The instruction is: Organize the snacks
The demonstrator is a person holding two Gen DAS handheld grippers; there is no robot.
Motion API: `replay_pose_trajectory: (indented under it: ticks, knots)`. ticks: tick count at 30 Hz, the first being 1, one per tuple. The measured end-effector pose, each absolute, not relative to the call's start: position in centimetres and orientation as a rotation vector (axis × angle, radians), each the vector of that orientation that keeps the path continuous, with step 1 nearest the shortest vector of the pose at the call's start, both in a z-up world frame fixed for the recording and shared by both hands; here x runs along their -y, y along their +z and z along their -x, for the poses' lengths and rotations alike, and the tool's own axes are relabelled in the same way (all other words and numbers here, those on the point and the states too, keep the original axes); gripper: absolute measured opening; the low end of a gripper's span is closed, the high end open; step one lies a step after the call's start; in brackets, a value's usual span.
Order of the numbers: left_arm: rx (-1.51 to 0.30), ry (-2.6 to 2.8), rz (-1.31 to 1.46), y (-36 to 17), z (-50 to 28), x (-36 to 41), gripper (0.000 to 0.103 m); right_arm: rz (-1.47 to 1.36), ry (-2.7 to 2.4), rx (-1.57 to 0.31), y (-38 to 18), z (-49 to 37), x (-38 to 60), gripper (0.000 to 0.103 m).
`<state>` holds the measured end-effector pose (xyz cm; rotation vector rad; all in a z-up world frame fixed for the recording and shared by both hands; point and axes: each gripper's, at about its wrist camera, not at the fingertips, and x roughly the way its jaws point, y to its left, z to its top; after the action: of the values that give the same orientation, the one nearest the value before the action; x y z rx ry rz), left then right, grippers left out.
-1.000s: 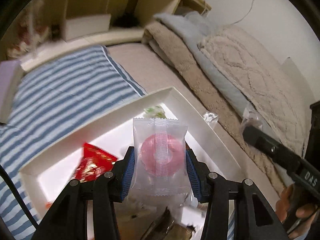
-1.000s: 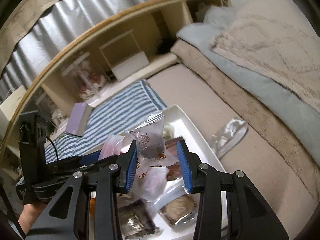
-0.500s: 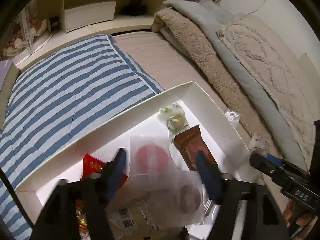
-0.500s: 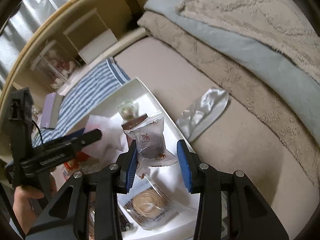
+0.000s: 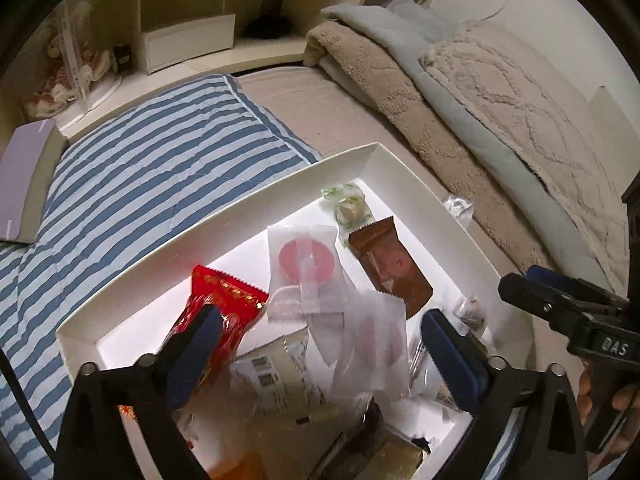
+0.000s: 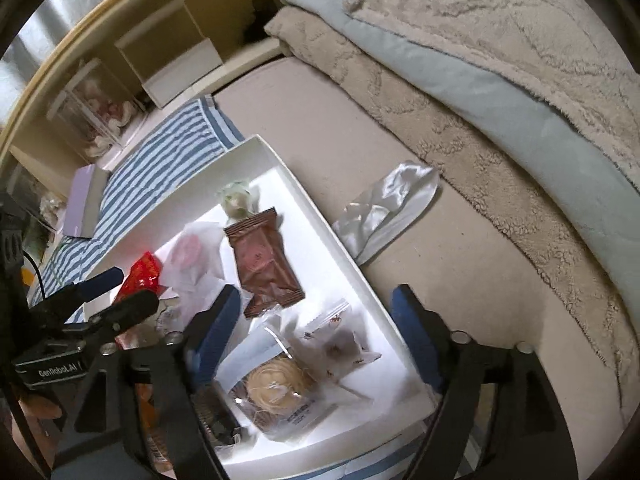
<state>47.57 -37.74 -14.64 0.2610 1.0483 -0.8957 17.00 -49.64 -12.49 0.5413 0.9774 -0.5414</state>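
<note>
Left claw [image 5: 318, 336] and right claw [image 6: 314, 322]: jaws opening, wide, nothing gripped. Both over white box [image 5: 224, 216]; pink ring candy [image 5: 306, 260] lies inside.

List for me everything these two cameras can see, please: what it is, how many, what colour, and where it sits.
Shallow white cardboard box: one, on the bed, holding the snacks.
Brown foil snack packet: one, lying flat in the box.
Clear wrapper with a pink ring sweet: one, mid-box.
Red foil packet: one, at the box's left side.
Green-and-white wrapped sweet: one, at the far corner of the box.
Round beige biscuit in clear wrap: one, at the near end of the box.
Crumpled silver wrapper: one, on the beige sheet outside the box.
Blue-and-white striped quilt: one, left of the box.
Left gripper: black with blue pads, jaws opening, nothing gripped.
Right gripper: the same, jaws opening over the box.
</note>
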Motion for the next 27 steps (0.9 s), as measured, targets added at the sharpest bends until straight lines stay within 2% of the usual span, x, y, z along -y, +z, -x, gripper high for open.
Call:
replay_pose_trajectory:
  ticks: [2,12,27]
  knots:
    - [-1.042,-0.887,-0.251,-14.1,-47.3,37.0,0.103,-0.520,-0.532,-0.979,-12.2,-17.1,49.2,0.103]
    - [-1.025,-0.798,-0.202,-10.2,-45.2,32.0,0.103,-0.491,-0.471,-0.934,-8.8,-17.3,46.4,0.103]
    - [-0.872,-0.721,-0.145,1.8,-35.3,22.6,0.103,-0.376,-0.410,-0.873,-0.9,-12.8,40.6,0.103]
